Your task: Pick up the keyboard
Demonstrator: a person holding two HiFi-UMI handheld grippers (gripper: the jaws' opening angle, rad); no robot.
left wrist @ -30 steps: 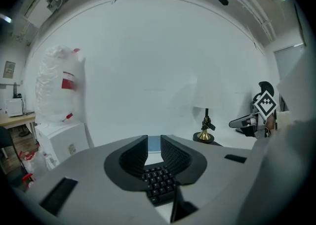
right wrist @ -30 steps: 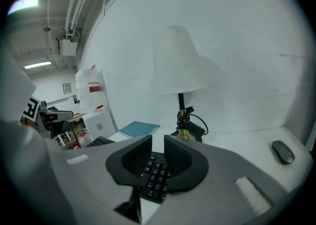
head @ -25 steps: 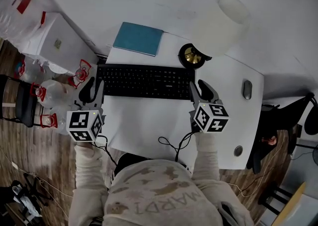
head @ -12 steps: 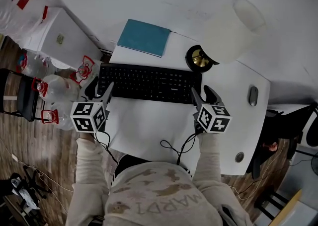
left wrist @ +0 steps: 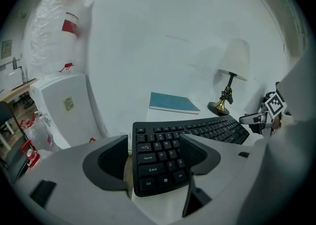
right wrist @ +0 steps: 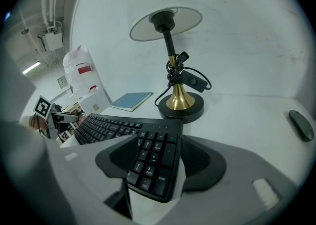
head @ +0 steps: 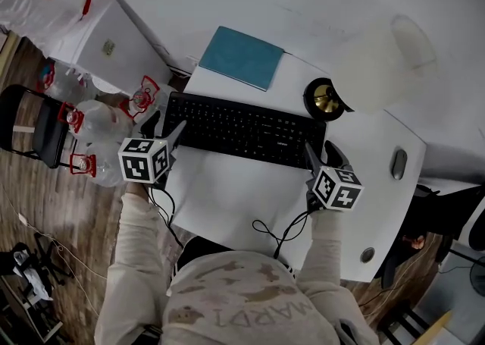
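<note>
1. Head view, looking steeply down: a black keyboard (head: 244, 130) is seen lying flat across the upper middle of a white desk (head: 227, 192). A teal book (head: 242, 57) lies above it and a lamp (head: 324, 98) stands at its upper right corner.
2. The left gripper (head: 167, 130) is placed at the keyboard's left end and the right gripper (head: 324, 158) at its right end. The keyboard is not yet lifted.
3. Left gripper view: the jaws are spread wide, having just been opening. The keyboard's left end is framed between them, and neither pad is seen pressing on it.
4. Right gripper view: the jaws are likewise spread, having just been opening. The number-pad end lies between them, untouched by the pads.
5. The step in hand is judged to be the lining-up for a two-handed grasp. Next, both grippers would need to be settled onto the ends and closed together, so that the keyboard is raised level and not twisted.
6. Only the head view shows both grippers and the whole keyboard at once. Only the gripper views show the gaps at the pads. The lamp's cord and a mouse (right wrist: 301, 124) at the right edge are shown clearly in the right gripper view.
</note>
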